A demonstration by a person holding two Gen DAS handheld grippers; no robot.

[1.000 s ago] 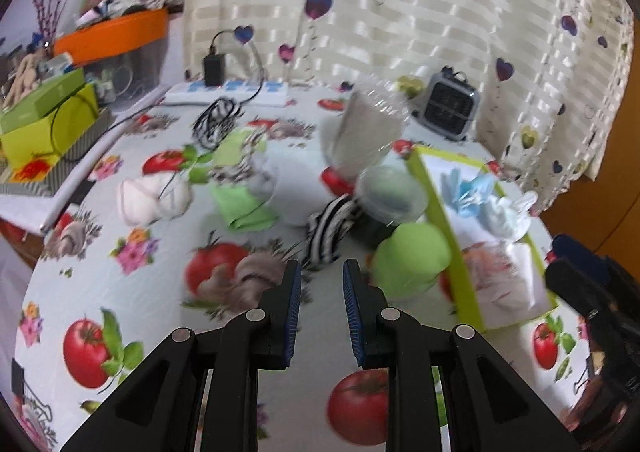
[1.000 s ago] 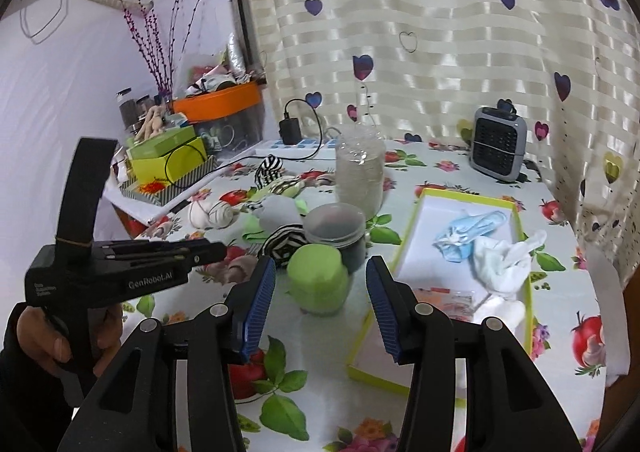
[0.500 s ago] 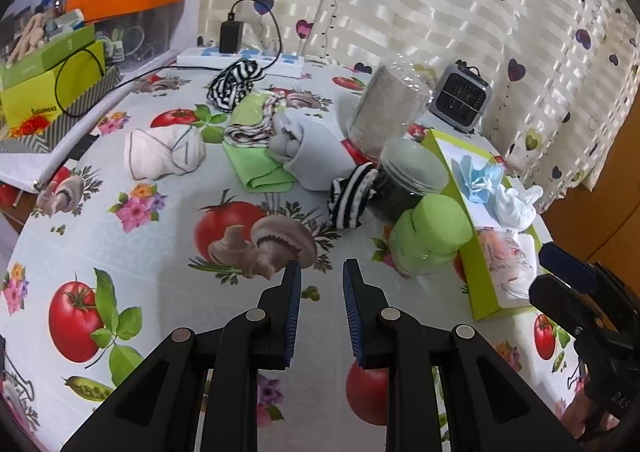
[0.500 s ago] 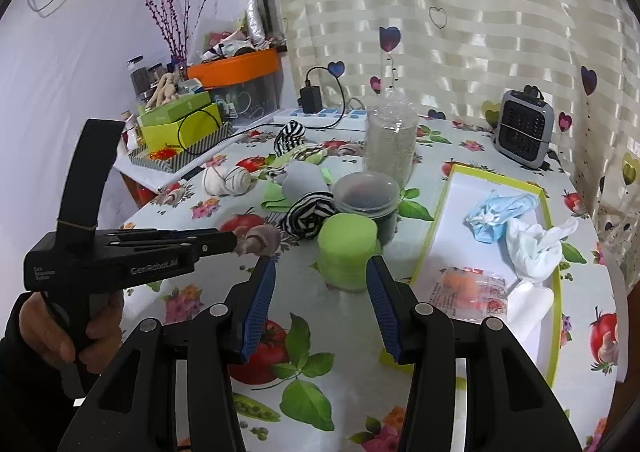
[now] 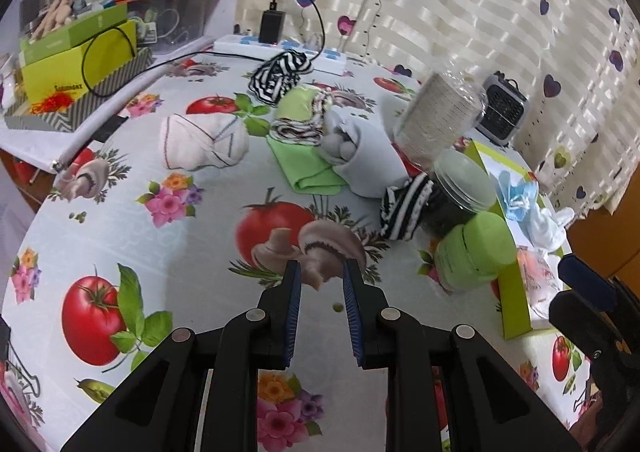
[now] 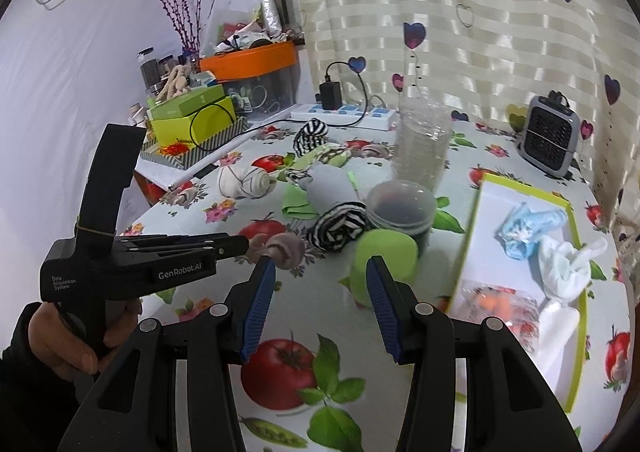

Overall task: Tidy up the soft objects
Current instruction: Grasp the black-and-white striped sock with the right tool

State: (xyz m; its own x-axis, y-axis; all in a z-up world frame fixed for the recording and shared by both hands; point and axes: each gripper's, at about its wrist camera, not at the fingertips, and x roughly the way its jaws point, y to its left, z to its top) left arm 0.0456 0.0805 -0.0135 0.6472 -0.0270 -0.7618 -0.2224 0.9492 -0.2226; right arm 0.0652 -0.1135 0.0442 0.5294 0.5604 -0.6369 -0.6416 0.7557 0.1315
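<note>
Soft items lie on the fruit-print table: a black-and-white striped sock roll (image 5: 402, 208) (image 6: 340, 226), a grey sock roll (image 5: 360, 156), a white sock bundle (image 5: 202, 142) (image 6: 246, 181), a green cloth (image 5: 306, 168) and a second striped piece (image 5: 278, 76) at the back. A green-rimmed white tray (image 6: 478, 212) on the right holds a blue cloth (image 6: 528, 226) and a white cloth (image 6: 564, 268). My left gripper (image 5: 318, 278) is open a little and empty, above the table. My right gripper (image 6: 321, 272) is open wide and empty, before a green jar (image 6: 384, 258).
A dark lidded jar (image 6: 400, 210) and a tall clear container (image 6: 422, 144) stand mid-table. A small grey heater (image 6: 550, 140) is back right, a power strip (image 5: 280, 48) at the back, green boxes (image 5: 76, 52) and an orange-lidded bin (image 6: 256, 60) on the left.
Both grippers have drawn back toward the near side and the views have tilted down. The right gripper has opened a little wider. Nothing was picked up.
</note>
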